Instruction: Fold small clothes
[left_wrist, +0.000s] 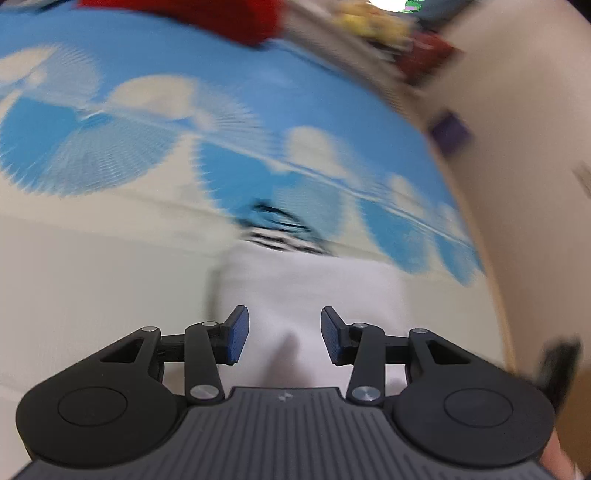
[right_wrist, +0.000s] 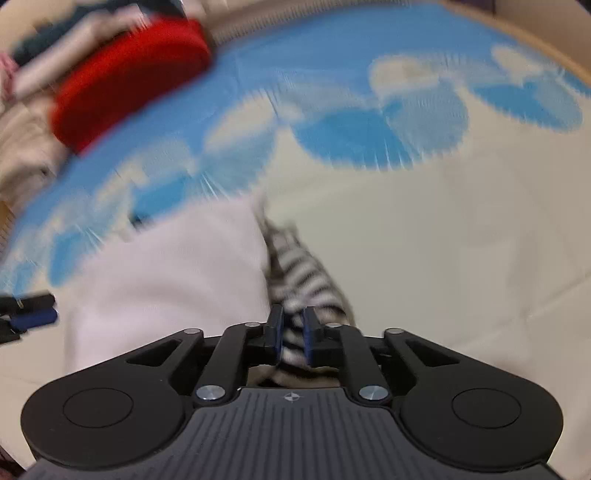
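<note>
White garment (left_wrist: 306, 291) lies on cream part of blue-and-cream patterned sheet (left_wrist: 147, 122), black-and-white striped piece (right_wrist: 299, 273) along its edge. Right gripper (right_wrist: 292, 334) clamped on striped piece, pads pressing fabric. Left gripper (left_wrist: 284, 334) above white garment, pads (left_wrist: 236, 334) apart, not touching cloth. Red item (right_wrist: 125, 92) near far edge of sheet. Heavy blur in both views.

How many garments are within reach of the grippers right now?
2. A white garment lies on the blue-and-cream sheet under the open left gripper; a black-and-white striped piece is pinched in the right gripper. The blurred red item and pile beyond are unclear.
</note>
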